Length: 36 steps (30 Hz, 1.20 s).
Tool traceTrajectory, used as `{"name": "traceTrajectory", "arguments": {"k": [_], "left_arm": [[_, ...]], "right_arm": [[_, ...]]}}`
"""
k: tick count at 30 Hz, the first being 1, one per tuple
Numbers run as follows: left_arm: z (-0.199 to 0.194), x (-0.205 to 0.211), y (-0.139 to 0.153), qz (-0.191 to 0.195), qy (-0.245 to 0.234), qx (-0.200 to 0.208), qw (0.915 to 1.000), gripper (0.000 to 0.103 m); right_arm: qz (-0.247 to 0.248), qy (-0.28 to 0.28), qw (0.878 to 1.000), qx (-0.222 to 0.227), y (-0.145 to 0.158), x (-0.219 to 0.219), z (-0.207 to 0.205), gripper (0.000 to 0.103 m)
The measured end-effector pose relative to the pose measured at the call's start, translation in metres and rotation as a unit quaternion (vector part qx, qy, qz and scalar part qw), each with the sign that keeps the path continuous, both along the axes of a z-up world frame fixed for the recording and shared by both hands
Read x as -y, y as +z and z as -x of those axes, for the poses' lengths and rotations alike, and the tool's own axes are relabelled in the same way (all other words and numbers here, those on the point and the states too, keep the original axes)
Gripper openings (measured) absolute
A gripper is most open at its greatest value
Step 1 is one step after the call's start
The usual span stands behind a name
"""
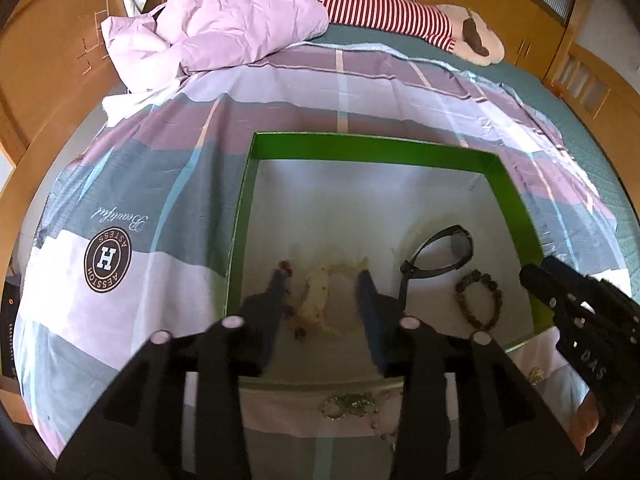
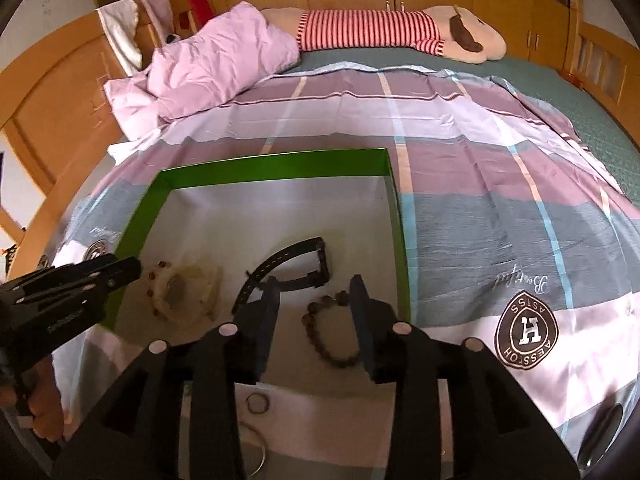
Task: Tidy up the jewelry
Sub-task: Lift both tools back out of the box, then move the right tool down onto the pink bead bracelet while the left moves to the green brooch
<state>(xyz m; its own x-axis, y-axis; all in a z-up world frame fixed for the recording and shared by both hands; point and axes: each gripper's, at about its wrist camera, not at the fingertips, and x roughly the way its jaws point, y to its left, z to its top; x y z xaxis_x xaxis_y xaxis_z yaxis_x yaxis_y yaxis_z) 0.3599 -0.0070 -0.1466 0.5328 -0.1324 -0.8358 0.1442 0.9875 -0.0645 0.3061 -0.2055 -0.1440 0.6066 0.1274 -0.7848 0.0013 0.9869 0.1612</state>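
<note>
Both grippers over the green box on the bed sheet. My left gripper is spread wide, fingers either side of the pale yellowish bracelet on the box floor, nothing held; its view is motion-blurred, so I cannot tell whether the tips touch the floor. My right gripper is also wide and empty, straddling the dark bead bracelet, with the black watch just beyond its left finger. Already in the box: pale bracelet, watch, bead bracelet. Outside the near wall, on the sheet: a silver chain piece, a small ring, a thin bangle, and a small gold piece near the box corner. My read: the step is placing and tidying pieces in the box. To do it well, I would lift straight up with the jaws wide so neither bracelet snags, then go for the loose pieces one at a time, pinching low against the slippery sheet.
</note>
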Motion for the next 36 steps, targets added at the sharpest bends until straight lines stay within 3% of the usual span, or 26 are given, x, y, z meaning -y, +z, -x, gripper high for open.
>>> {"name": "traceTrajectory", "arguments": {"k": [4,10,12,16,20,28,29,31,33,36], "left_arm": [[0.026,-0.004,0.015,0.019,-0.016,0.017,0.9995,0.039],[0.072,-0.007,0.012,-0.03,-0.002,0.037,0.9989,0.041],[0.08,-0.008,0.002,-0.044,-0.003,0.022,0.9988,0.041],[0.075,-0.015,-0.017,-0.073,0.019,-0.022,0.9969,0.048],[0.065,-0.034,-0.031,-0.056,0.049,-0.068,0.9949,0.051],[0.065,-0.045,-0.039,-0.065,0.057,-0.091,0.9921,0.064],[0.065,-0.045,-0.04,-0.067,0.056,-0.091,0.992,0.064],[0.064,-0.044,-0.04,-0.069,0.054,-0.093,0.9918,0.064],[0.063,-0.044,-0.04,-0.07,0.054,-0.094,0.9916,0.064],[0.063,-0.042,-0.042,-0.073,0.052,-0.096,0.9913,0.065]], "right_arm": [[-0.001,0.043,0.999,0.006,0.008,-0.016,0.026,0.036],[0.05,0.116,0.992,-0.025,-0.009,-0.059,0.057,0.036],[0.069,0.126,0.989,-0.035,-0.021,-0.069,0.057,0.036],[0.06,0.121,0.989,-0.063,-0.04,-0.074,0.043,0.036],[0.056,0.117,0.988,-0.081,-0.056,-0.083,0.033,0.036],[0.096,0.131,0.981,-0.105,-0.088,-0.107,0.024,0.036],[0.1,0.135,0.98,-0.105,-0.089,-0.109,0.025,0.035],[0.106,0.144,0.978,-0.108,-0.091,-0.114,0.026,0.018],[0.117,0.145,0.977,-0.104,-0.091,-0.115,0.029,0.011],[0.116,0.148,0.977,-0.104,-0.089,-0.113,0.033,0.009]]}}
